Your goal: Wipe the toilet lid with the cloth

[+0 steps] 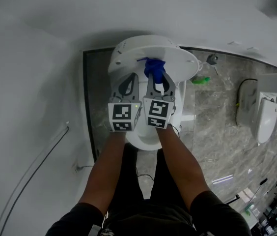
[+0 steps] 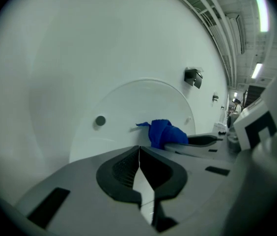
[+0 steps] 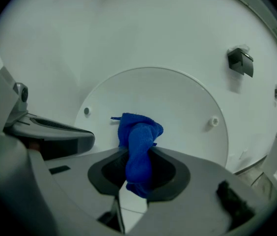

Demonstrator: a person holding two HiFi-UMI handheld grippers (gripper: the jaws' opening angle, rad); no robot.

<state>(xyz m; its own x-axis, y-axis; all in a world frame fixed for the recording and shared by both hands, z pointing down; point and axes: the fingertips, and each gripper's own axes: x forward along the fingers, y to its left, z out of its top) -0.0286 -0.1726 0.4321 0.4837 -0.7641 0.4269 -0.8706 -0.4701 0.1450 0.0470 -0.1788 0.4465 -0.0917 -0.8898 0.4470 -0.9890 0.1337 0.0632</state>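
White round toilet lid point(image 1: 178, 58) stands raised against the plain white wall point(image 1: 40, 58). Everything below is placed relative to the lid, left to right.

Far left of the lid, a thin grey cable point(image 1: 30, 173) runs along the white surface.

In front of the lid's left half is the left gripper point(image 1: 127, 80), with its marker cube point(image 1: 124, 117) behind it on the person's forearm. Its jaws are fully closed and empty. The left gripper view shows the dark pads point(image 2: 121, 170) meeting along one line at the gripper's tip point(image 2: 139, 149), with nothing caught between them. The lid face point(image 2: 128, 107) fills the view behind, with a small dark round bumper point(image 2: 99, 121) on its left part.

Just beside it, in front of the lid's centre, is the right gripper point(image 1: 154, 75), with its marker cube point(image 1: 158, 113) touching or nearly touching the left one. Its jaws are clamped on a bunched blue terry cloth point(image 3: 139, 136). The wad sticks out past the jaw tips point(image 3: 138, 154) toward the lid face point(image 3: 178, 97). The cloth point(image 1: 154, 67) sits at the lid's lower middle. Whether it actually presses on the lid I can't tell. It also shows from the left gripper view point(image 2: 165, 132).

Up and right of the lid, a small black fitting point(image 3: 240, 62) is fixed on the wall.

Right of the lid, a small green object point(image 1: 201, 80) lies on the grey marbled floor point(image 1: 212, 132).

Far right of the lid is a second white toilet-like fixture point(image 1: 266, 117).
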